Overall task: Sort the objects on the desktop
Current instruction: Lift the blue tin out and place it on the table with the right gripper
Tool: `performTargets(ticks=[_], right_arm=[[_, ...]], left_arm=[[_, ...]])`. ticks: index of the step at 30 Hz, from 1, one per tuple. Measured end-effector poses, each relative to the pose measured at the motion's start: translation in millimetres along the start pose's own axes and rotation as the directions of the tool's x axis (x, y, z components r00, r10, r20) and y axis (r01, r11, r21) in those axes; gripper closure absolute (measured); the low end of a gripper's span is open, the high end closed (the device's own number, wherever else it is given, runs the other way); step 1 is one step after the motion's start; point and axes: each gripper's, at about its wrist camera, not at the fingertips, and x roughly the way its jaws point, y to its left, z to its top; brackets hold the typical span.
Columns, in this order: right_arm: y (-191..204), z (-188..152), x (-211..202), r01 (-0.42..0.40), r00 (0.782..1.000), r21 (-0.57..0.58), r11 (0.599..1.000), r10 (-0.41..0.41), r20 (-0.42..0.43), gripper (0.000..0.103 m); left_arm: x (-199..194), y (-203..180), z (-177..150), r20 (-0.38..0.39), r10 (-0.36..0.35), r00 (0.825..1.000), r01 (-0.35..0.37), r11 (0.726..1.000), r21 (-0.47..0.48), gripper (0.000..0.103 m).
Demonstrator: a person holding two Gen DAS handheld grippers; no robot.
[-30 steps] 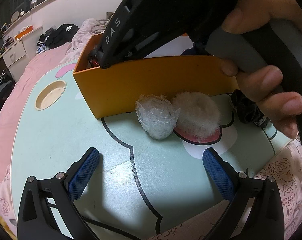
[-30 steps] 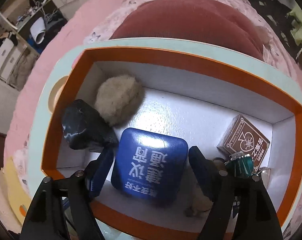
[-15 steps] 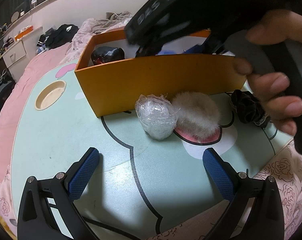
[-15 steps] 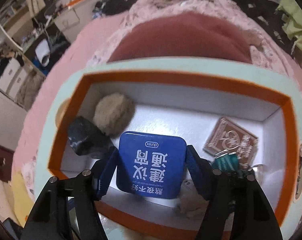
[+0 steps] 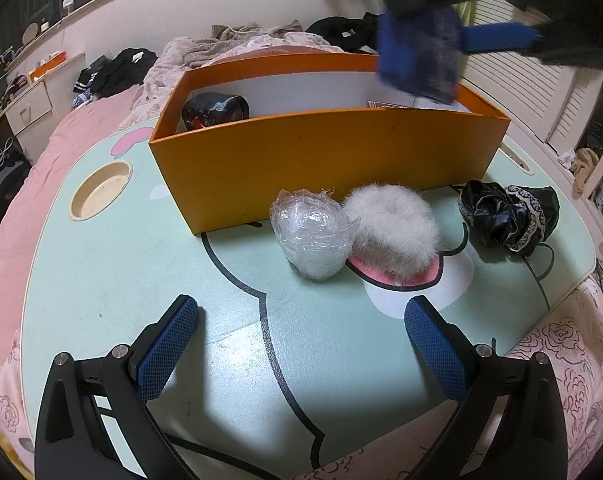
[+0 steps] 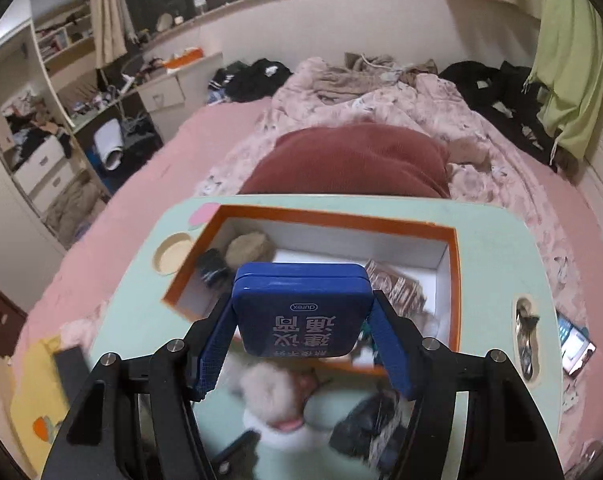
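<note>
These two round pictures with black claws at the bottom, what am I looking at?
No robot here: a person holds a two-finger gripper in each hand, each carrying a wide-angle camera. One view looks along the open left gripper at a mint-green table with an orange box, a clear plastic bundle, a white fluffy puff and a black lacy item. The other looks along the right gripper, which clamps a blue tin above the box.

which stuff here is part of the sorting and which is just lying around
Job: blue tin in the right gripper, orange box, plastic ball, fluffy puff, black pouch.

Lying about: clothes, red cushion, phone.
</note>
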Motion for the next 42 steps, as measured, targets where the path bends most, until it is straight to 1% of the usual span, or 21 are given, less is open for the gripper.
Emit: performTargets(ticks=[4,7,8,10,12,14,17,19,21,22,23,24,25,27,29,31,32,33,34,38,42], right_arm=[[-0.6,-26.2,-8.6,0.01,0.999,-0.029,1.0,-0.011,-0.035,0.037],[-6.7,-50.1,1.7,0.045,0.995,-0.032,0.998,-0.047,-0.085,0.037],[-9.0,-58.1,8.4,0.044,0.993,-0.033,0.998,-0.048,-0.111,0.037],[-12.6,-68.3,19.1,-0.004,0.99,-0.015,1.0,0.002,-0.138,0.038],[-11.9,-71.8,27.0,-0.016,0.989,-0.012,1.0,0.014,-0.147,0.037],[-6.3,-72.7,32.2,0.011,0.991,-0.056,0.998,-0.019,-0.134,0.037],[-3.1,-82.6,43.3,0.037,0.987,-0.118,0.992,-0.055,-0.151,0.032],[-5.2,-91.5,39.7,0.033,0.995,-0.131,0.991,-0.045,-0.091,0.029],[-14.0,-100.0,21.1,-0.02,1.0,-0.096,0.995,0.02,0.0,0.028],[-20.3,-103.9,9.0,-0.05,0.997,-0.075,0.996,0.053,0.047,0.023],[-25.5,-107.0,0.4,-0.056,0.995,-0.06,0.997,0.061,0.081,0.019],[-33.2,-111.6,-10.0,-0.042,0.992,-0.041,0.998,0.047,0.118,0.01],[-38.4,-115.3,-15.8,-0.023,0.991,-0.034,0.999,0.027,0.133,0.005],[-48.0,-127.5,-22.2,0.038,0.992,-0.048,0.998,-0.032,0.119,0.005],[-50.4,-141.6,-18.6,0.075,0.996,-0.095,0.993,-0.069,0.064,0.005],[-47.0,-161.4,-7.8,0.1,0.995,-0.16,0.982,-0.101,-0.002,0.005],[-48.0,-165.3,-5.1,0.093,0.995,-0.159,0.983,-0.095,-0.007,0.005],[-52.3,-167.5,-6.8,0.089,0.996,-0.135,0.987,-0.085,0.031,0.003],[-54.8,-167.8,-6.2,0.088,0.996,-0.123,0.989,-0.084,0.039,0.0],[-51.2,-165.1,4.6,0.106,0.994,-0.163,0.981,-0.099,0.055,0.0],[-52.4,-166.8,6.4,0.1,0.994,-0.165,0.981,-0.091,0.061,0.0]], left_arm=[[0.4,0.3,-0.6,0.0,0.0,1.0,0.0,1.0,0.0,0.0],[0.6,-0.2,0.4,0.001,0.0,1.0,0.0,1.0,-0.001,0.0],[0.7,0.0,0.6,0.0,0.0,1.0,0.0,1.0,0.0,0.0],[0.9,0.7,-0.5,0.0,0.0,1.0,0.0,1.0,0.0,0.0],[1.0,0.6,-0.4,0.001,-0.001,1.0,0.001,1.0,0.0,0.0],[1.1,0.5,0.1,0.001,-0.001,1.0,0.001,1.0,0.0,0.0],[1.2,-0.4,0.8,0.002,0.0,1.0,0.0,1.0,-0.001,0.0],[1.3,-1.8,-1.2,0.002,0.0,1.0,0.0,1.0,-0.001,0.0],[1.3,-1.2,-1.4,0.002,-0.001,1.0,0.001,1.0,0.0,0.0],[1.5,-0.9,-1.9,0.002,-0.001,1.0,0.001,1.0,0.0,0.0],[1.5,-1.3,-1.6,0.002,-0.001,1.0,0.001,1.0,0.0,0.0],[1.6,-1.1,-1.8,0.002,0.0,1.0,0.0,1.0,0.0,0.0],[1.7,-1.9,-1.1,0.002,0.0,1.0,0.0,1.0,0.0,0.0],[1.8,-1.7,-0.9,0.002,-0.001,1.0,0.001,1.0,0.0,0.0],[2.0,-1.3,-1.2,0.002,-0.001,1.0,0.001,1.0,0.0,0.0],[2.1,-1.7,-0.7,0.002,-0.001,1.0,0.001,1.0,0.0,0.0],[2.3,-1.2,-1.2,0.002,-0.001,1.0,0.001,1.0,0.0,0.0],[2.5,-1.3,-1.2,0.001,0.0,1.0,0.0,1.0,0.0,0.0],[2.5,-2.0,-0.6,0.002,0.001,1.0,-0.001,1.0,0.0,0.0],[1.9,-0.6,-2.7,0.002,0.0,1.0,0.0,1.0,0.0,0.0],[1.9,-0.2,-4.2,0.003,0.001,1.0,-0.001,1.0,-0.003,0.0]])
